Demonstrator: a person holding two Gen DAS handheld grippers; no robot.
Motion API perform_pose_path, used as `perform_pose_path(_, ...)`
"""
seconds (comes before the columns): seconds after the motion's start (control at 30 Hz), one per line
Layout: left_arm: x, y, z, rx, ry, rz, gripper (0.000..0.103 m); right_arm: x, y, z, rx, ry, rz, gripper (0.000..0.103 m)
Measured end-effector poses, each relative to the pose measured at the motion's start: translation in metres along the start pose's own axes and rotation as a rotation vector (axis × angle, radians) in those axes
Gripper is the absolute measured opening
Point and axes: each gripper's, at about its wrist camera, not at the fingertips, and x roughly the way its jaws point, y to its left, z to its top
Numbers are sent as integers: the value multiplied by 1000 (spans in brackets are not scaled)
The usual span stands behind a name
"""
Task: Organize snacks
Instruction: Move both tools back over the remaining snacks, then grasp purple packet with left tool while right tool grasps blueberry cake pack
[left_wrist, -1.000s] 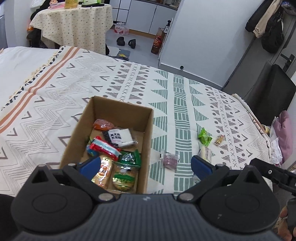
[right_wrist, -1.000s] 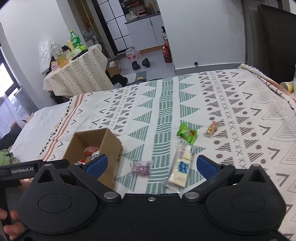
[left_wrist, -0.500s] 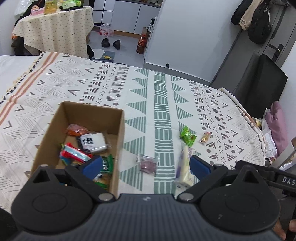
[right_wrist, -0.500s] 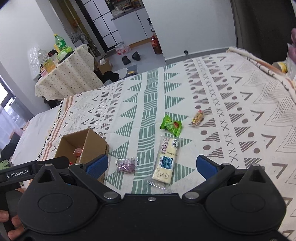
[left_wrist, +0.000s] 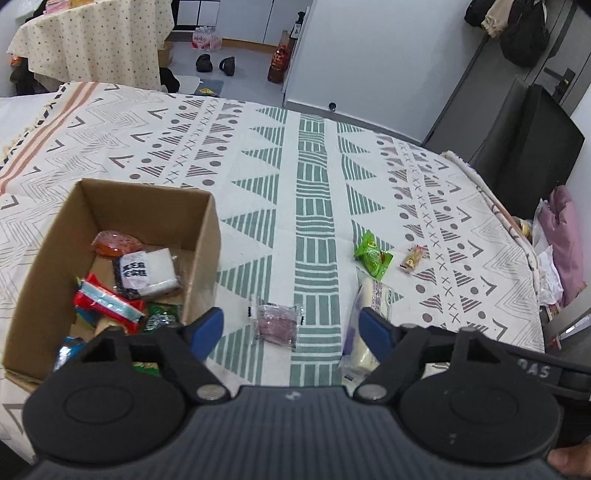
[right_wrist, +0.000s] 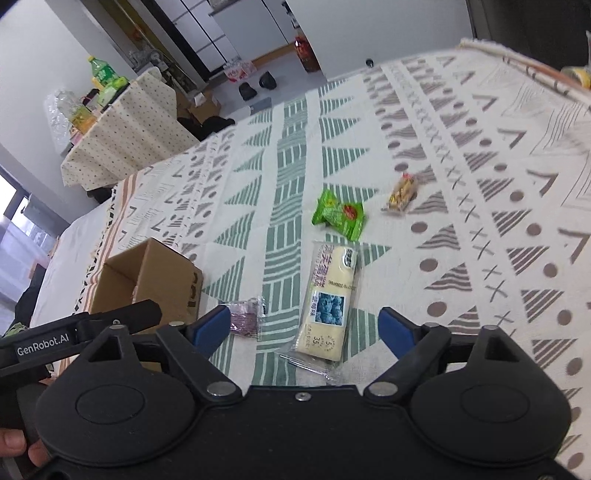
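A brown cardboard box (left_wrist: 207, 236) (right_wrist: 166, 273) holding several snack packs sits on the patterned bedspread. To its right lie a small purple packet (left_wrist: 277, 325) (right_wrist: 243, 321), a long cream bar with a blue picture (right_wrist: 330, 299) (left_wrist: 373, 299), a green packet (left_wrist: 373, 256) (right_wrist: 338, 214) and a small brown candy (left_wrist: 412, 258) (right_wrist: 400, 194). My left gripper (left_wrist: 290, 330) hovers over the purple packet, its jaws closing, the pads apart from the packet. My right gripper (right_wrist: 304, 330) hovers over the cream bar, its jaws closing too, pads clear of the bar.
The bedspread (left_wrist: 314, 177) ends at its right edge beside a dark chair (left_wrist: 532, 136) and pink cloth (left_wrist: 565, 236). Beyond the bed stand a cloth-covered table (left_wrist: 99, 40) with bottles (right_wrist: 105, 74), shoes (left_wrist: 216, 64) on the floor and a white wall (left_wrist: 369, 55).
Both grippers have sunk toward the bedspread and their jaws have narrowed. The left gripper moved right, from over the box to over the purple packet. The right gripper came down over the cream bar.
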Motion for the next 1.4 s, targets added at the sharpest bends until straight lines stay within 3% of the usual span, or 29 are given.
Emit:
perform_pose_path(0.27,38,-4,0,-25,57,20,68,31,-15,0,44,51,9,78)
perform_pose_path(0.63,81,-4,-6,-44,123,45,64,77,-21,-1,34,160,5,70)
perform_pose_path(0.77,96,-5,-7,-50,139,57,64,88,-16,2,6,202,-56,58)
perform_pose_path(0.87,103,-10,-8,-22,131,76,64,87,-19,4,3,215,-90,40)
perform_pose_path(1.1,118,-8,-14,-24,153,112,64,74,-31,1,20,214,-128,36)
perform_pose_path(1.3,125,-3,-18,-22,154,140,48,78,-27,-2,10,203,-151,41)
perform_pose_path(1.4,122,2,-15,-45,145,127,38,84,-21,2,-11,201,-168,37)
